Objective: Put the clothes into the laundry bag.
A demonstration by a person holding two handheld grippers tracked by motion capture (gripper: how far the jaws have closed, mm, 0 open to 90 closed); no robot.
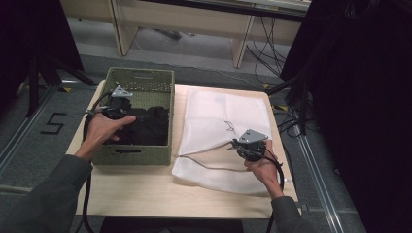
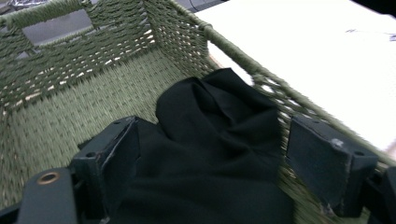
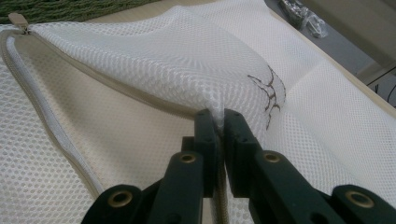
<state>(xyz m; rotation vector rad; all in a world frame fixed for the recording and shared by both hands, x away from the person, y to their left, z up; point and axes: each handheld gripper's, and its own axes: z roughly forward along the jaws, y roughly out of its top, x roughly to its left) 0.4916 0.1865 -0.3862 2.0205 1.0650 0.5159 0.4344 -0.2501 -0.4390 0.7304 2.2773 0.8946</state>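
Observation:
A green woven basket [image 1: 138, 77] stands on the left of the wooden table [image 1: 145, 189] with a black cloth [image 1: 148, 126] bunched inside. My left gripper [image 1: 130, 114] hangs just over that cloth, jaws open wide on either side of the black cloth [image 2: 219, 107] without pressing it; my left gripper [image 2: 212, 140] faces the basket's far wall [image 2: 60, 60]. To the right lies a white mesh bag [image 1: 223, 116]. My right gripper [image 1: 232, 144] is shut on its upper layer, and my right gripper [image 3: 219, 116] lifts the mesh bag [image 3: 163, 60] into a ridge beside the open zip [image 3: 42, 107].
A small dark embroidered mark [image 3: 271, 93] sits on the bag near the pinch. Bare wood runs along the table's front edge. Beyond the table are a bench's pale legs [image 1: 124, 34], loose cables [image 1: 272, 48] and dark curtains; a "5" [image 1: 54, 124] marks the floor at left.

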